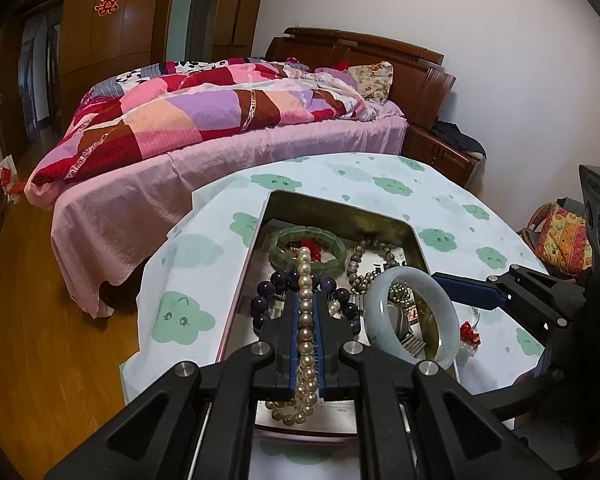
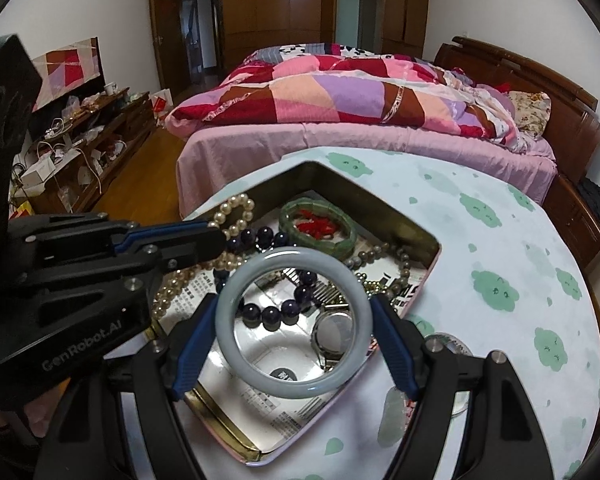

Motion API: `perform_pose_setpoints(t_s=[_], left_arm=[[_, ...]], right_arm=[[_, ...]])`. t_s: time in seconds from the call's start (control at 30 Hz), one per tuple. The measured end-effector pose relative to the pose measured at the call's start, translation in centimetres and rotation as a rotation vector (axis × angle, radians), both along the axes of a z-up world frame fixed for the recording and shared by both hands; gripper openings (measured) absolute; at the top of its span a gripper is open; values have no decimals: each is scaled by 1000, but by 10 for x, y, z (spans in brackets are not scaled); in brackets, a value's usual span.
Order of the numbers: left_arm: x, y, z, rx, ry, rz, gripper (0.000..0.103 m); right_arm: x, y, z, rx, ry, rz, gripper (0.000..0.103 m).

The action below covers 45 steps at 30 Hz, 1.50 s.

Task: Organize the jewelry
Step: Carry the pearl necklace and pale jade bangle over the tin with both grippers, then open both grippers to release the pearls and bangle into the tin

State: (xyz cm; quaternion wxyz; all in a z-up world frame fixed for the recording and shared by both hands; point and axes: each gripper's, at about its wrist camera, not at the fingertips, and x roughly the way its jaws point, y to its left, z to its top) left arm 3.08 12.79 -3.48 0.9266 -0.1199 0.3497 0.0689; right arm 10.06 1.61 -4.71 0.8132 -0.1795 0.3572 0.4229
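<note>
Pinched between the left gripper's point(image 1: 306, 312) blue pads, a cream pearl strand point(image 1: 305, 320) hangs over the open gold-lined metal tin point(image 2: 384, 208). Only the right wrist view shows the right gripper point(image 2: 294, 328) clamping a pale jade bangle point(image 2: 292, 322) above the tin. A cloud-print tablecloth point(image 2: 500, 280) covers the round table beside a pink bed point(image 2: 360, 136).
</note>
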Motion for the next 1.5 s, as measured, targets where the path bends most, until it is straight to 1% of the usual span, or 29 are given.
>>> perform_pose_setpoints(t_s=[0.2, 0.6, 0.77, 1.0, 1.3, 1.37, 1.4, 1.43, 1.47, 1.5], left_arm=[[3, -1, -4, -1, 21, -10, 6], [3, 2, -8, 37, 40, 17, 6], [4, 3, -11, 36, 57, 19, 6], [6, 2, -13, 40, 68, 22, 6], [8, -2, -13, 56, 75, 8, 6], [8, -3, -11, 57, 74, 6, 9], [8, -3, -11, 57, 70, 6, 16], [7, -4, -10, 59, 66, 5, 26], [6, -4, -9, 64, 61, 8, 32], [5, -4, -8, 67, 54, 15, 43]], right_arm=[[1, 3, -4, -18, 7, 8, 77], [3, 7, -15, -45, 23, 17, 78], [2, 12, -19, -68, 29, 48, 78], [7, 14, -21, -83, 59, 67, 78], [8, 14, -23, -94, 70, 79, 79], [8, 14, -23, -90, 71, 79, 81], [8, 14, -23, -91, 68, 80, 83], [8, 14, -22, -90, 66, 82, 83], [7, 14, -22, -93, 64, 82, 84], [7, 14, -22, -94, 61, 82, 84]])
